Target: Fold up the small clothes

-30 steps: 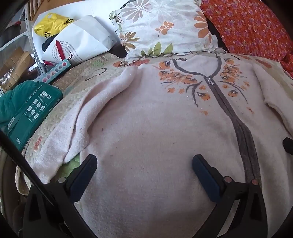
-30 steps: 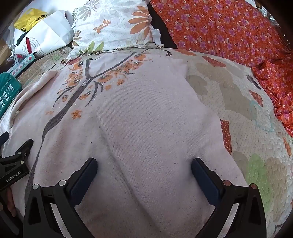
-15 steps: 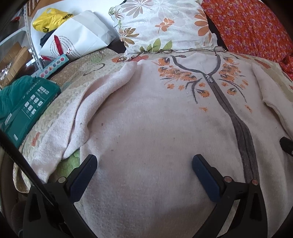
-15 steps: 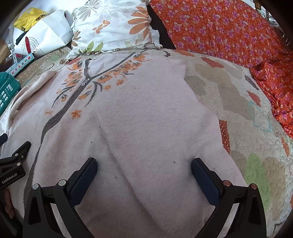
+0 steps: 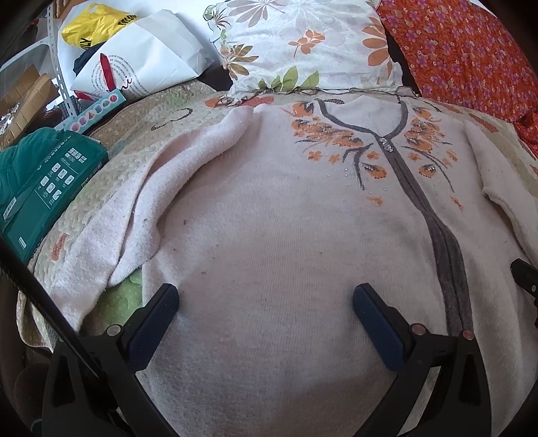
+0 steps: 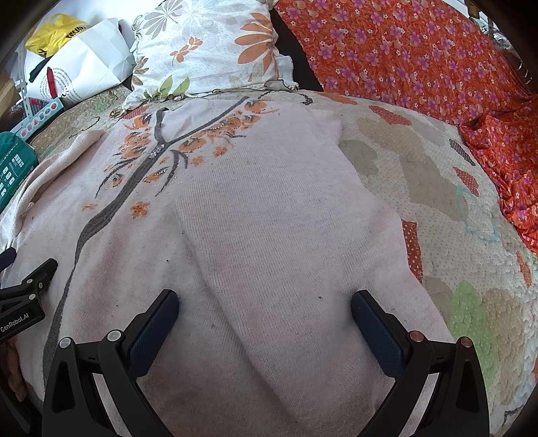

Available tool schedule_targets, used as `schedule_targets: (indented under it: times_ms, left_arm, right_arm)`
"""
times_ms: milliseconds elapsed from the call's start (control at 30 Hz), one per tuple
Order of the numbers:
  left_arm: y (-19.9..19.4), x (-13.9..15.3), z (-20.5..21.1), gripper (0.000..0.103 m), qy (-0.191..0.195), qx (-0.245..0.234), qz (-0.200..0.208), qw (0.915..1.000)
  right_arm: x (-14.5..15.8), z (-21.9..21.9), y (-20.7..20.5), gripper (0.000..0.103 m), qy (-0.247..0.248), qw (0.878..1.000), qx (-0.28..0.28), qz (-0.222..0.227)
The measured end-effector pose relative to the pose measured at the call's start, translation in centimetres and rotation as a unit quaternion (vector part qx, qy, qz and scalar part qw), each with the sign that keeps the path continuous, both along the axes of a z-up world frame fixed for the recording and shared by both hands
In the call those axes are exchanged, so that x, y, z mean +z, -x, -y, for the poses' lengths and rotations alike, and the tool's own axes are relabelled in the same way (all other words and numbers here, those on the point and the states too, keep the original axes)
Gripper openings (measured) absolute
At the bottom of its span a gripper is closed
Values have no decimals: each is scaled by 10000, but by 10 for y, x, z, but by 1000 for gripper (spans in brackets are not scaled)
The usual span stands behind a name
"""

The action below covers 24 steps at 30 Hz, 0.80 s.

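Bedroom clutter frames a bed covered by a pale quilt [image 6: 437,188] with leaf and heart patches, and on it lies the one garment in play, a pale pink sweater [image 5: 269,235].

Starting at the tools: the left gripper [image 5: 265,302] hangs low over the sweater's lower front, its two dark blue fingers [image 5: 376,331] spread wide apart and holding nothing. The right gripper [image 6: 264,304] is the same, fingers [image 6: 153,331] far apart and empty, poised above the right sleeve [image 6: 275,235].

That right sleeve is already folded inward, lying flat and lengthwise over the body of the sweater. The left sleeve [image 5: 144,208] is not: it trails loose and rumpled off the side, resting on the quilt beside the body. A grey zip line [image 5: 437,218] with orange flower embroidery runs down the chest, facing up.

Judging by this, the fold is early to midway. One sleeve is in; the other sleeve and the bottom-to-top folds of the body seem left to do.

Further out, a flowered pillow [image 6: 208,50] sits just past the collar, an orange flowered blanket [image 6: 420,57] lies to the right, and a green box [image 5: 50,188], a white bag [image 5: 144,64] and a yellow bag [image 5: 90,23] sit at the left edge.
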<state>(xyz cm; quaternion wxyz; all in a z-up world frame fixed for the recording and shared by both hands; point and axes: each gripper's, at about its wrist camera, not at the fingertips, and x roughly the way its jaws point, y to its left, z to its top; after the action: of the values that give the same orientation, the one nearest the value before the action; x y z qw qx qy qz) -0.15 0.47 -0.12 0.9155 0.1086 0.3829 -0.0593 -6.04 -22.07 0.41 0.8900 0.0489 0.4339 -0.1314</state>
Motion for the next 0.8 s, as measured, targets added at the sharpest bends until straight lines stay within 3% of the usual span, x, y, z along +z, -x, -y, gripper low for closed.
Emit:
schedule_targets:
  times_ms: [800]
  left_arm:
    - [0, 0, -1, 103, 85, 13, 126, 9999]
  right_arm:
    - [-1, -1, 0, 103, 14, 10000, -3, -7]
